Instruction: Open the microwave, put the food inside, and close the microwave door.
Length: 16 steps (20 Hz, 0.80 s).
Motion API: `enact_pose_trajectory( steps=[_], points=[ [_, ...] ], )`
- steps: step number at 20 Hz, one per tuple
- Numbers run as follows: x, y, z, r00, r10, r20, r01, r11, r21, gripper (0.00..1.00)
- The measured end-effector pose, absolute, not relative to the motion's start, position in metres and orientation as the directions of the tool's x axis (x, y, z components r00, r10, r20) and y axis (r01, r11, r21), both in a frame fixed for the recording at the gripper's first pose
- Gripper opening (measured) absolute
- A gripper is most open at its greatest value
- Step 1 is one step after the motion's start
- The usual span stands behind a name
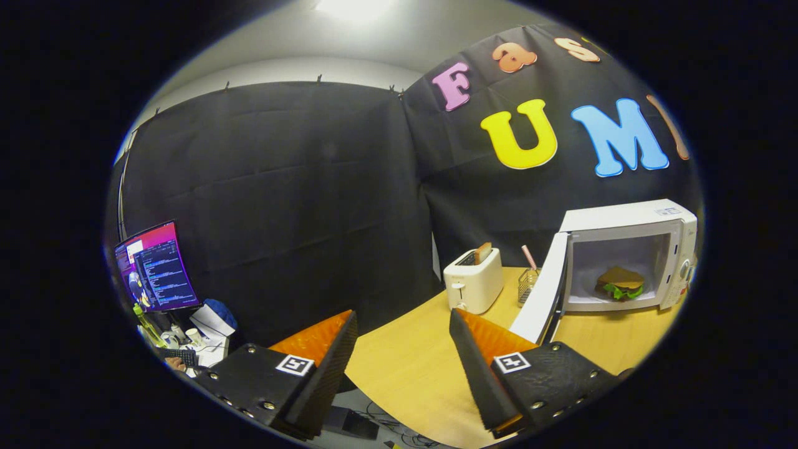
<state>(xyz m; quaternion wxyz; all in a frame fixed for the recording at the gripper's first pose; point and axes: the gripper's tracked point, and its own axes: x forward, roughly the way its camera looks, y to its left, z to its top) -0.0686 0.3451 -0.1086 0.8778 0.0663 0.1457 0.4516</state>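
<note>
A white microwave (629, 219) stands on the wooden table (411, 368), well beyond my right finger. Its door (541, 298) is swung wide open toward me. Inside the lit cavity lies the food, a sandwich (620, 282) with green lettuce showing. My gripper (404, 324) is open with nothing between its fingers, held back from the table's near edge and to the left of the microwave. The edge of the open door ends just beside my right finger (483, 349).
A white toaster (474, 280) with a slice in it stands left of the microwave. A small wire holder (527, 284) with a striped straw sits between them. Off the table to the left are a lit monitor (156, 267), a keyboard and desk clutter.
</note>
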Motion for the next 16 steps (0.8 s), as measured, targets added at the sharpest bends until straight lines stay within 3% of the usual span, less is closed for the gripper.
enact_pose_trajectory(
  steps=[1,3,5,7,16],
  points=[
    [-0.07,0.347,-0.12,0.54,0.81,-0.228,-0.776,0.584,0.236,0.73],
    [-0.07,0.349,-0.139,0.529,0.802,-0.277,-0.776,0.589,0.226,0.25],
    [-0.063,0.345,-0.155,0.531,0.778,-0.336,-0.766,0.61,0.202,0.2],
    [-0.044,0.342,-0.179,0.555,0.749,-0.363,-0.747,0.64,0.178,0.0],
    [-0.025,0.313,-0.191,0.597,0.702,-0.389,-0.688,0.697,0.202,0.0]
  ],
)
